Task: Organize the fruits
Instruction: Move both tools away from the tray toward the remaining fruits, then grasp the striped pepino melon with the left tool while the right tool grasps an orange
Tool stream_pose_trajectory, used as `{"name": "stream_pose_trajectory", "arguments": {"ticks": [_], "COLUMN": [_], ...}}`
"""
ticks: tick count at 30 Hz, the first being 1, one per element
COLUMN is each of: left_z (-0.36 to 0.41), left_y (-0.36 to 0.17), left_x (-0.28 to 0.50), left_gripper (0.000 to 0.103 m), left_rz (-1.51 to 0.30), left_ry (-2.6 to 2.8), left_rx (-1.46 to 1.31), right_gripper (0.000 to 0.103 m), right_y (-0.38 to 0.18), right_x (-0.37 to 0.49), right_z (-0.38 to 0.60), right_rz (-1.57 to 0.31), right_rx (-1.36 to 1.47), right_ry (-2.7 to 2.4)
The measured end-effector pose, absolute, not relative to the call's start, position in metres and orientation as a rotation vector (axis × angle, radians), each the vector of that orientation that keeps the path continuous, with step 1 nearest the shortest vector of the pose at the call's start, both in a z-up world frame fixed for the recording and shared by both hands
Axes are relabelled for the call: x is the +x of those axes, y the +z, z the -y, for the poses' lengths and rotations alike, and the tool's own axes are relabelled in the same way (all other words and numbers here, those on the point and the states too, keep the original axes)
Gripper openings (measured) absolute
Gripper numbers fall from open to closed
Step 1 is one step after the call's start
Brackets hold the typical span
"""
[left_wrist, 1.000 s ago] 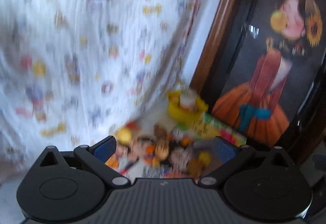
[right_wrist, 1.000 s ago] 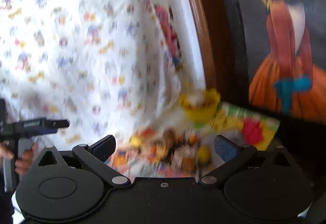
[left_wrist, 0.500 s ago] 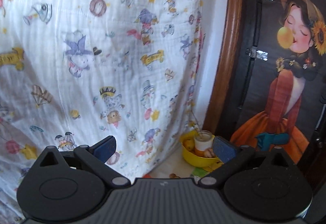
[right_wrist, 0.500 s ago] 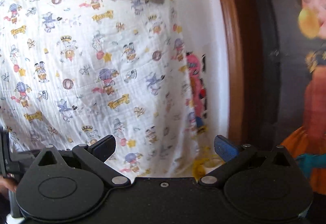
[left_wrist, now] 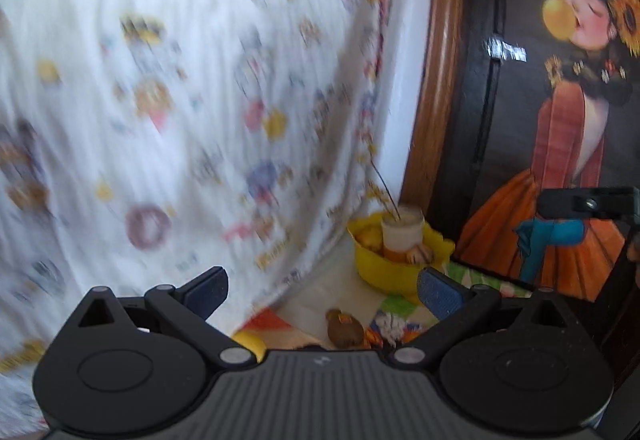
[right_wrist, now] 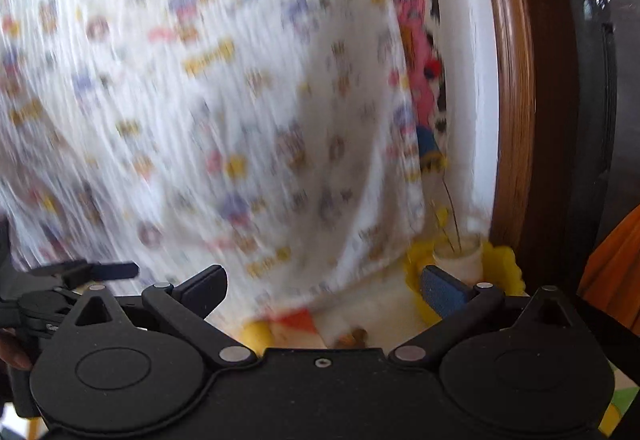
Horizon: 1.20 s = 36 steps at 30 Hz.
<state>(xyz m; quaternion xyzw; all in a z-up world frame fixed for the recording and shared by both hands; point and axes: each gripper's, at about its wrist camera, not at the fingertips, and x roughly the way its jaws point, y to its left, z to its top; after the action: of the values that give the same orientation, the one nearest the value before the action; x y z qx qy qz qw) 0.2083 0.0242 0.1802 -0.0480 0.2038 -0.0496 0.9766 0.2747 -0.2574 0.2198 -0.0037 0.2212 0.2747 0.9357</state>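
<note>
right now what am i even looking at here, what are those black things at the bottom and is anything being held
There is no robot here: a person holds a two-finger gripper in each hand, and each gripper carries a wide-angle camera that looks forward along its jaws. One picture comes from the left gripper, the other from the right gripper. The black shapes at the bottom are the grippers' own bodies. On both, the jaws stand wide apart with nothing between them, so nothing is held.

Ahead is a yellow bowl on a colourful mat, with a jar and some fruit in it. A brown fruit and a yellow fruit lie on the mat in front of it. Behind hangs a printed cloth, and to the right stands a painting of a girl. Both pictures are blurred.
</note>
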Motion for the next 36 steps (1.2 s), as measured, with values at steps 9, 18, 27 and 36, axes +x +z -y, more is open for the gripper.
{"name": "stream_pose_trajectory", "arguments": {"ticks": [9,18,27,36], "left_z": [0.011,0.029,0.041,0.049], "left_y": [0.094,0.048,0.016,0.003], "left_x": [0.232,0.255,0.286,0.302], "left_gripper": [0.103,0.103,0.101,0.087], "left_rz": [-0.476,-0.53,-0.594,-0.618], "left_ry": [-0.177,-0.241,-0.289,-0.319], "left_rx": [0.024,0.123,0.266,0.345], "right_gripper": [0.103,0.102,0.098,0.085], "right_y": [0.134,0.059,0.021,-0.007], "right_x": [0.32,0.35,0.4,0.423], "right_z": [0.251,0.245,0.24,0.232], "right_rz": [-0.579,-0.648,-0.772,-0.83], "right_rx": [-0.376,-0.636,-0.604,-0.574], "right_ry": [0.658,0.693,0.698,0.734]}}
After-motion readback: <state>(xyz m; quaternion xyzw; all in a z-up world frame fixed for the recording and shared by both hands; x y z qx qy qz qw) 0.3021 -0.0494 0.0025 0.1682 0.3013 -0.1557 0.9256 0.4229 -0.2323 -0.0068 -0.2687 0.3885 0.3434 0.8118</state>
